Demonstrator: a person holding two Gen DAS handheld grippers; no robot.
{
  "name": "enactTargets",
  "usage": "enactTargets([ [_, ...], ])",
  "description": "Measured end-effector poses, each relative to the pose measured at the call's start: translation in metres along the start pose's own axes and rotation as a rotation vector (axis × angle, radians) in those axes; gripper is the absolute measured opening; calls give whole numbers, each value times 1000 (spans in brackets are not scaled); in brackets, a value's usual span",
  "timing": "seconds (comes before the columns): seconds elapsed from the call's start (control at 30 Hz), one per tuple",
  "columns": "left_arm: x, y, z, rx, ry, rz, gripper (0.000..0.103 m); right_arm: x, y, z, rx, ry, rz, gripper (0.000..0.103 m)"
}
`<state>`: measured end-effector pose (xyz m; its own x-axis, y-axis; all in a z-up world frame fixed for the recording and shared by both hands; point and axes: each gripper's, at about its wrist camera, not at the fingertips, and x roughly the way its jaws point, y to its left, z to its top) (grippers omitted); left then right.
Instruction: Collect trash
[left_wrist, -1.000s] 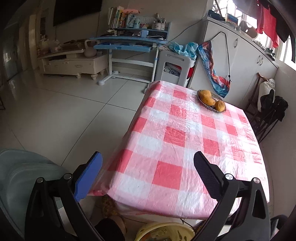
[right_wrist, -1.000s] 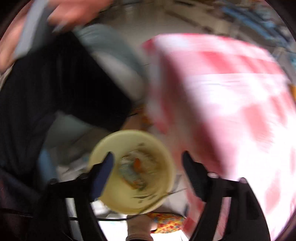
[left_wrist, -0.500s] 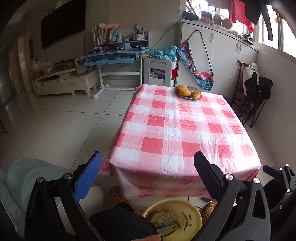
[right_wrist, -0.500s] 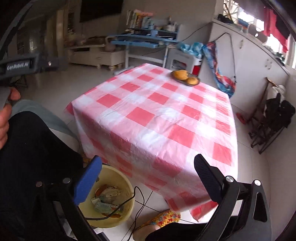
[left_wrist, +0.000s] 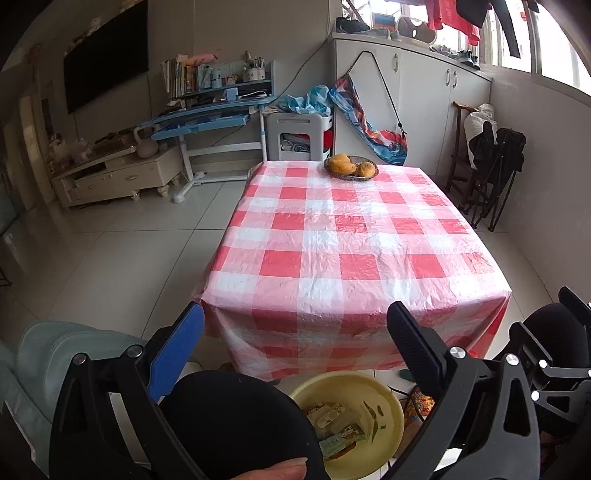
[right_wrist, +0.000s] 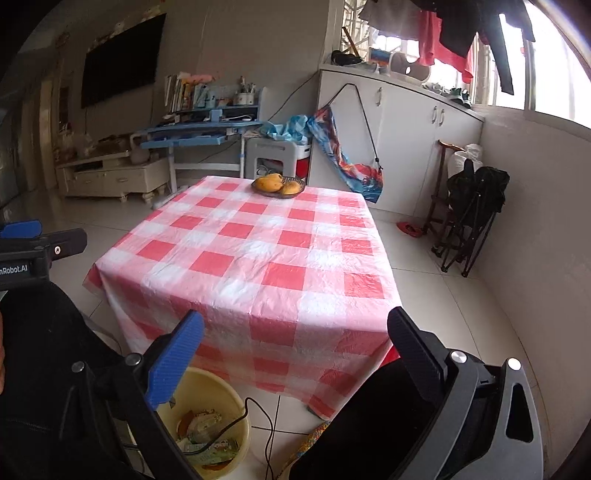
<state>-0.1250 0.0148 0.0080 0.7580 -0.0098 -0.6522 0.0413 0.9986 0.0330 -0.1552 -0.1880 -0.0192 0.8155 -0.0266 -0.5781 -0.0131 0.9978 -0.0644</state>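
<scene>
A yellow bin (left_wrist: 388, 402) (right_wrist: 229, 417) with wrappers inside stands on the floor below the table's near edge. My left gripper (left_wrist: 295, 332) hangs open above it with nothing between its fingers. My right gripper (right_wrist: 295, 332) is also open and empty, held in front of the near edge of the table (right_wrist: 255, 258), which wears a red and white checked cloth (left_wrist: 351, 254). The right gripper's body shows at the right edge of the left wrist view. A person's black-clad knees lie under both grippers.
A dish of orange fruit (left_wrist: 351, 168) (right_wrist: 277, 185) sits at the table's far end. A cable (right_wrist: 258, 410) runs over the bin. A pale green chair (left_wrist: 55, 354) is at the left, folded black chairs (right_wrist: 472, 206) at the right wall, a blue desk (left_wrist: 210, 118) behind.
Both grippers have pulled back and risen from the bin and the table's near edge. The right one rolled upright from looking down into the bin. The whole tabletop now shows.
</scene>
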Motion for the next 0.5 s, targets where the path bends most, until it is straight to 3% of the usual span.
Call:
enactTargets([
  [0.27,-1,5,-1,-2,-21,-9,96,-9,-13,12,28,-67,-51,95],
  [0.5,0,10,-3,-23,-28,-22,96,10,-1,7,13,6,-13,95],
])
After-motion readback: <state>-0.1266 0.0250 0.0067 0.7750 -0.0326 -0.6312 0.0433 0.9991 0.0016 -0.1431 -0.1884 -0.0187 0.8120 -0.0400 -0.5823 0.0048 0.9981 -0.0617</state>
